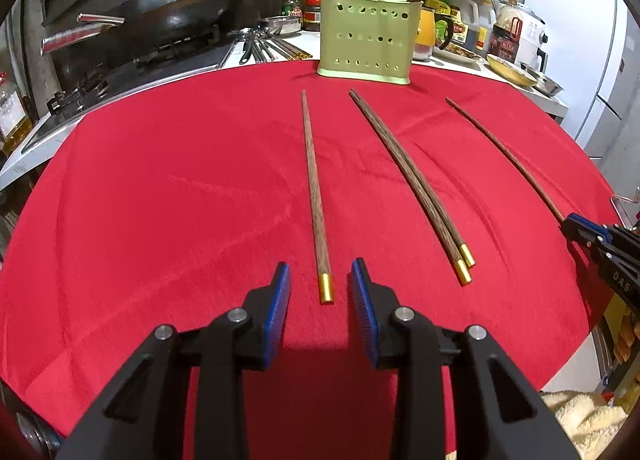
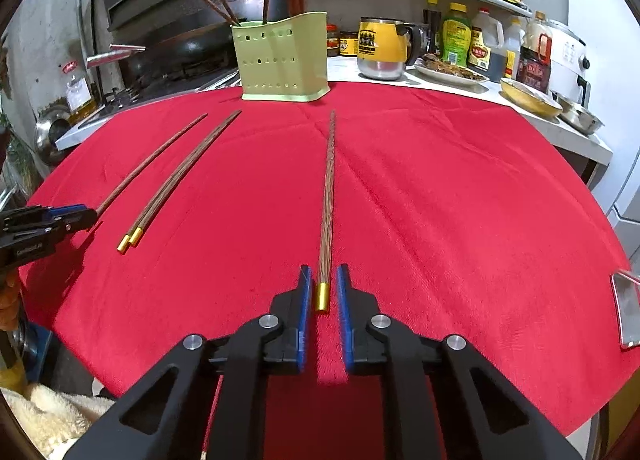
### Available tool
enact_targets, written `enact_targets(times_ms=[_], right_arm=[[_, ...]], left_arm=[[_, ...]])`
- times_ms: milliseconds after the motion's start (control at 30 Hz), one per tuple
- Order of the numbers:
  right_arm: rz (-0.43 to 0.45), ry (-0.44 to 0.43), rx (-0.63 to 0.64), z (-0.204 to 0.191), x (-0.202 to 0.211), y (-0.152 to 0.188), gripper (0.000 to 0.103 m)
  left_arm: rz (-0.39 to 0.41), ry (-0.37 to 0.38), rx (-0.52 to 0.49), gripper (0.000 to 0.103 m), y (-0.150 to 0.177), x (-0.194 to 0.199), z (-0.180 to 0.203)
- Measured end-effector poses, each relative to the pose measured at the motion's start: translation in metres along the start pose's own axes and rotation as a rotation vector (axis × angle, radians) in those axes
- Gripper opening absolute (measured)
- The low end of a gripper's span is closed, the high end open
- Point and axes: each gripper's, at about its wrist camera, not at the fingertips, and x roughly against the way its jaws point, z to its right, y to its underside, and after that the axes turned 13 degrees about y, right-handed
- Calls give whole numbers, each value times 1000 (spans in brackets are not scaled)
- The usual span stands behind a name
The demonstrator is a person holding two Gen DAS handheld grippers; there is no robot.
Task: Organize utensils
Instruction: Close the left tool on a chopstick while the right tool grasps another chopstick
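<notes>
A plain red cloth [image 1: 180,200] covers the table. On it lie dark brown wood-grained chopsticks [image 1: 316,196] with shiny gold caps at their near ends. At the far edge stands a pale green holder [image 1: 366,40] dotted with rows of round holes. Both tongs, left tongs [image 1: 320,280] and right tongs [image 2: 323,280], are black with blue ribbed pads [image 1: 278,308]. A yellow mug [image 2: 380,46] sits far right.

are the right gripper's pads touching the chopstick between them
Apart. The right wrist view shows red cloth on both sides of the chopstick, between its gold cap and each pad of the right gripper.
</notes>
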Motion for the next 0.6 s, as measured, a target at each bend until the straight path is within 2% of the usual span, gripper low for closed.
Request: enact_targets(times_ms=[133,200,400,600], right_arm=[[3,0,1,0,-1,0,13],[6,1,4,0,0,0,13],[17,5,6,-2,1,2,13],[32,0,-31,1,-1,4,14]], left_arm=[[11,-15,5,30,0,-2,2],[4,-29,-23,19,1,-4,8],[-24,-74,-61,18,6,-3,19],[2,-84,-49,12,3,-6,14]])
